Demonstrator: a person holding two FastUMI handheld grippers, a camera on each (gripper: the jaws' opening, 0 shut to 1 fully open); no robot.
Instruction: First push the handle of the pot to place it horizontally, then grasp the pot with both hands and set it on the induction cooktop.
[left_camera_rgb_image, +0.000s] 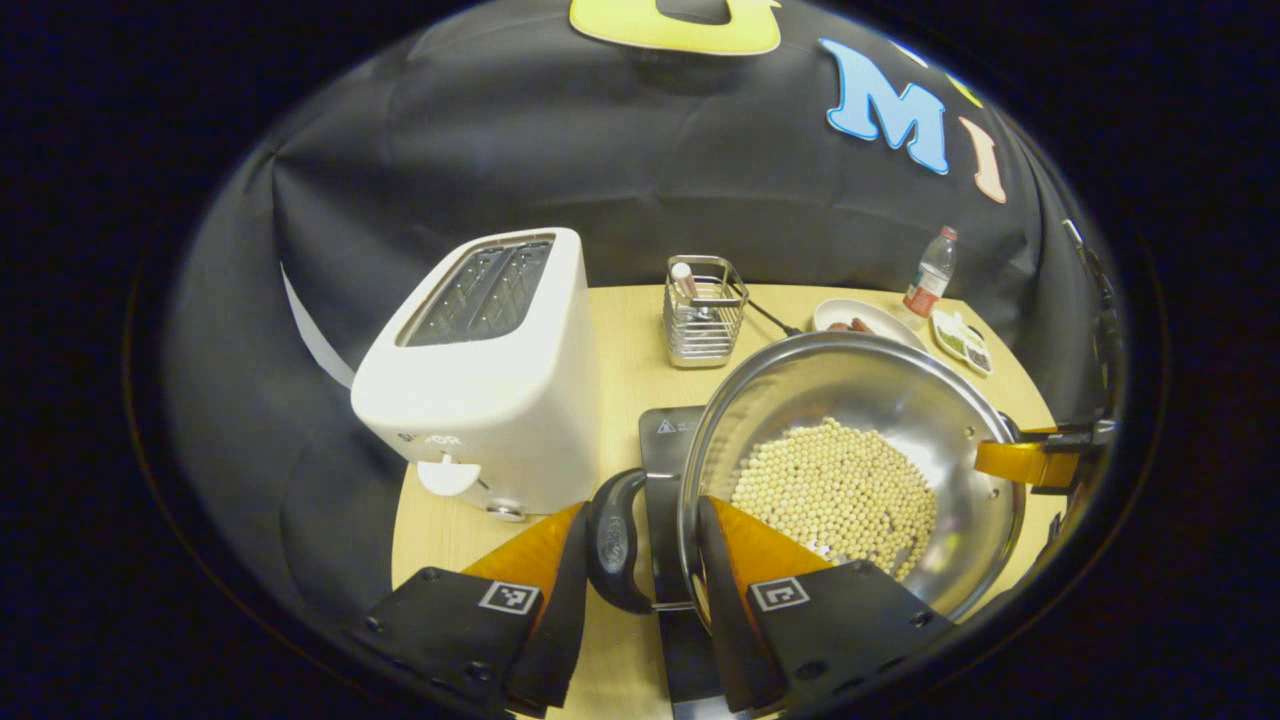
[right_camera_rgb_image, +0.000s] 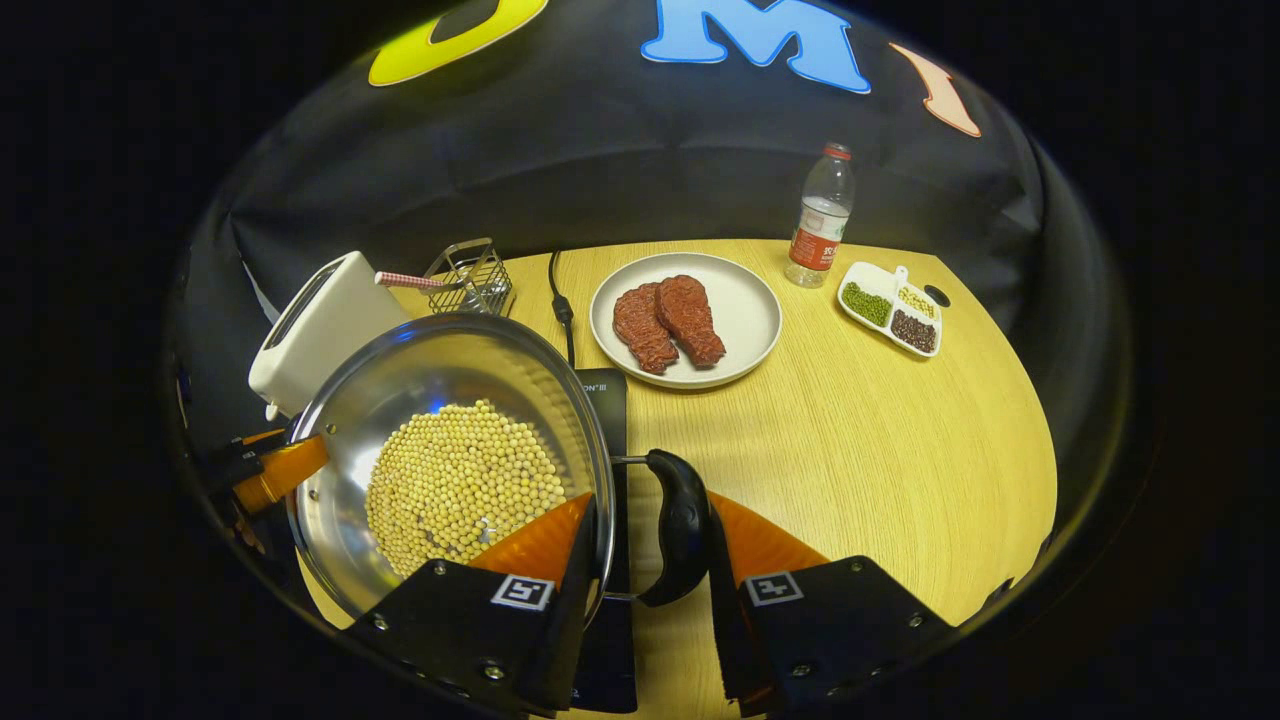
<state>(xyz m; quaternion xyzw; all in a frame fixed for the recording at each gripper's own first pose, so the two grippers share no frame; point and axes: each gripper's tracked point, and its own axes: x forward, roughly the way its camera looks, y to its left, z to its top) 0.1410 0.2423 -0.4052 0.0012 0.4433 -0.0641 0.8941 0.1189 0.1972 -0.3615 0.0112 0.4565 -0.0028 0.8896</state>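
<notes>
- The left tool (left_camera_rgb_image: 640, 560) has its fingers spread around the pot's near side handle (left_camera_rgb_image: 615, 540): one finger outside the loop, the other inside the rim. Whether both press on it I cannot tell.
- The right tool (right_camera_rgb_image: 650, 560) straddles the opposite side handle (right_camera_rgb_image: 680, 535) the same way; contact is likewise unclear.
- The pot (left_camera_rgb_image: 850, 400) is stiff polished steel, probably slippery at the rim; the loop handles are the surer hold.
- Loose beans (right_camera_rgb_image: 460, 485) cover its bottom, adding weight and likely rolling if it tilts, so keep it level.
- The pot sits over the induction cooktop (left_camera_rgb_image: 672, 440), between both tools, beside the toaster (left_camera_rgb_image: 480, 370) on the tabletop (right_camera_rgb_image: 880, 430).
</notes>
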